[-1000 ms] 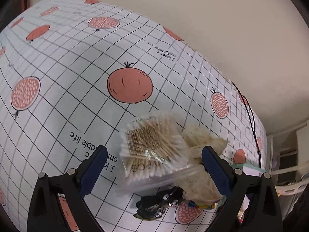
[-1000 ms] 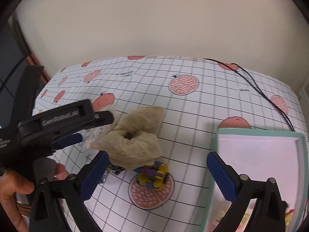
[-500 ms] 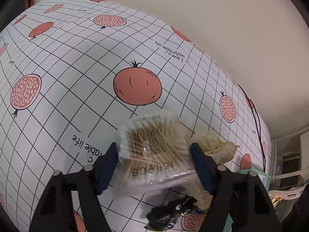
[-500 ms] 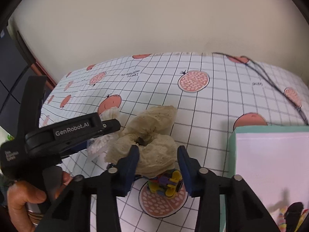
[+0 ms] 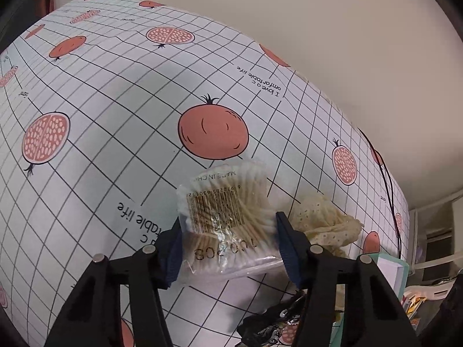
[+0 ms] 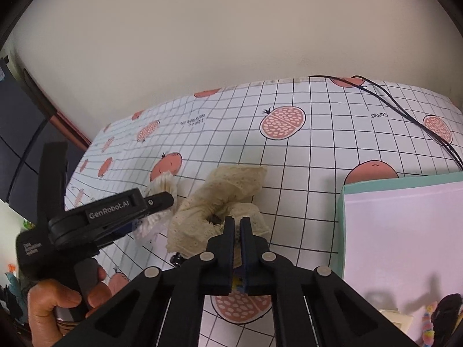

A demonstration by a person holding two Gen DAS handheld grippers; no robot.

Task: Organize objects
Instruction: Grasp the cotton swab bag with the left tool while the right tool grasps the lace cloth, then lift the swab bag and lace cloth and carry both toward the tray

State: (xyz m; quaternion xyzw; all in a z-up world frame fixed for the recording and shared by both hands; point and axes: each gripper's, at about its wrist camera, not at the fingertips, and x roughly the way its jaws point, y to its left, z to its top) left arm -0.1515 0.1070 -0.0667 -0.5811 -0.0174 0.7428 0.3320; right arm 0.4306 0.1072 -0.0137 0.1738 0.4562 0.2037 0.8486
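Note:
My left gripper (image 5: 228, 243) is shut on a clear bag of cotton swabs (image 5: 222, 211) with a barcode, on the pomegranate-print tablecloth (image 5: 115, 110). In the right wrist view the left gripper (image 6: 156, 202) and the bag (image 6: 157, 185) sit left of a cream lace scrunchie (image 6: 222, 193). My right gripper (image 6: 236, 225) is shut on the near edge of that scrunchie. The scrunchie also shows in the left wrist view (image 5: 324, 217), right of the bag.
A teal-rimmed box (image 6: 343, 231) with a white inside stands at the right and holds small dark and coloured items (image 6: 442, 318). A black cable (image 6: 405, 112) runs along the back right. A black crumpled item (image 5: 269, 326) lies near the left gripper.
Both grippers have closed: the left on the cotton swab bag, the right on the scrunchie's near edge. The right gripper has moved forward and down to the scrunchie.

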